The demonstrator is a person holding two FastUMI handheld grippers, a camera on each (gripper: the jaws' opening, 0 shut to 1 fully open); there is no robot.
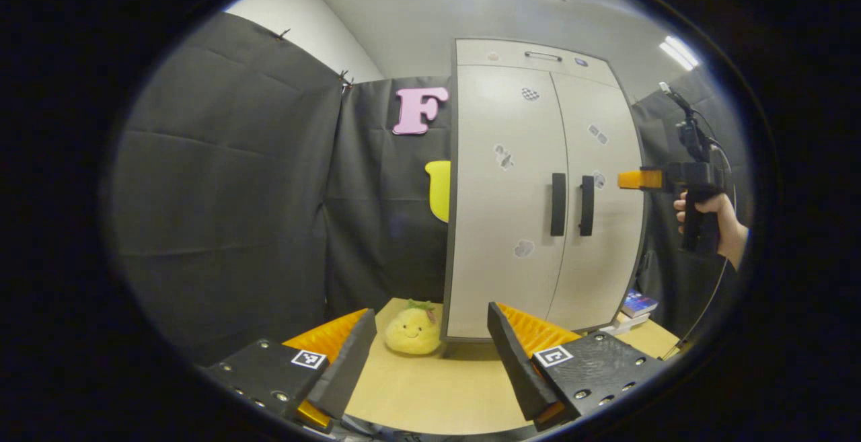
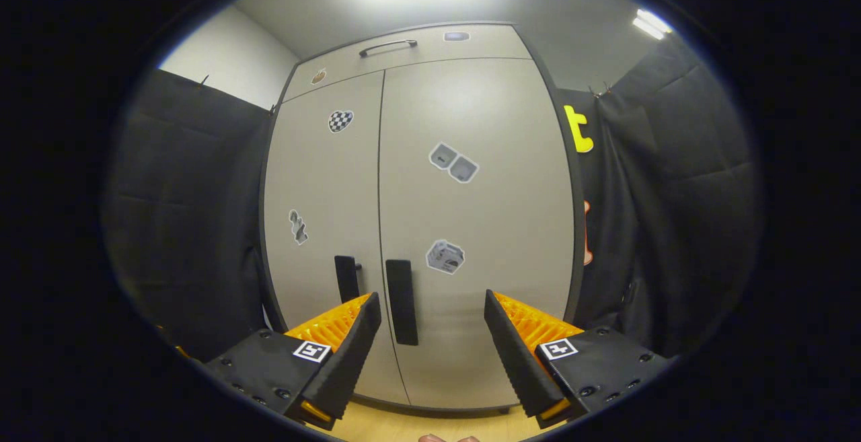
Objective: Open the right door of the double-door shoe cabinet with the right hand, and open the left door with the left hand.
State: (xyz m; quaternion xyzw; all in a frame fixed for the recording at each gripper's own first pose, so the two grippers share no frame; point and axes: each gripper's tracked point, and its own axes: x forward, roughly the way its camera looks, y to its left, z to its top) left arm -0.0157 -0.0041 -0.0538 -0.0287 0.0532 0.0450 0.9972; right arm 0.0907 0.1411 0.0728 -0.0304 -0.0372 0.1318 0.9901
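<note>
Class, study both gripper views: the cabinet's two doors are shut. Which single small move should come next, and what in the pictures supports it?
Probably ease the right gripper forward and a little left, so its open fingers straddle the right door's handle. Both doors look closed, and that handle stands between the fingers but nearer the left one, untouched. The left gripper is open, farther back from the cabinet.

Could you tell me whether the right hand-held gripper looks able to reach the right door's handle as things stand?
Probably yes: the right hand-held gripper is open and faces the closed doors, with the right door's handle just left of centre between its fingers and nothing in between.
</note>
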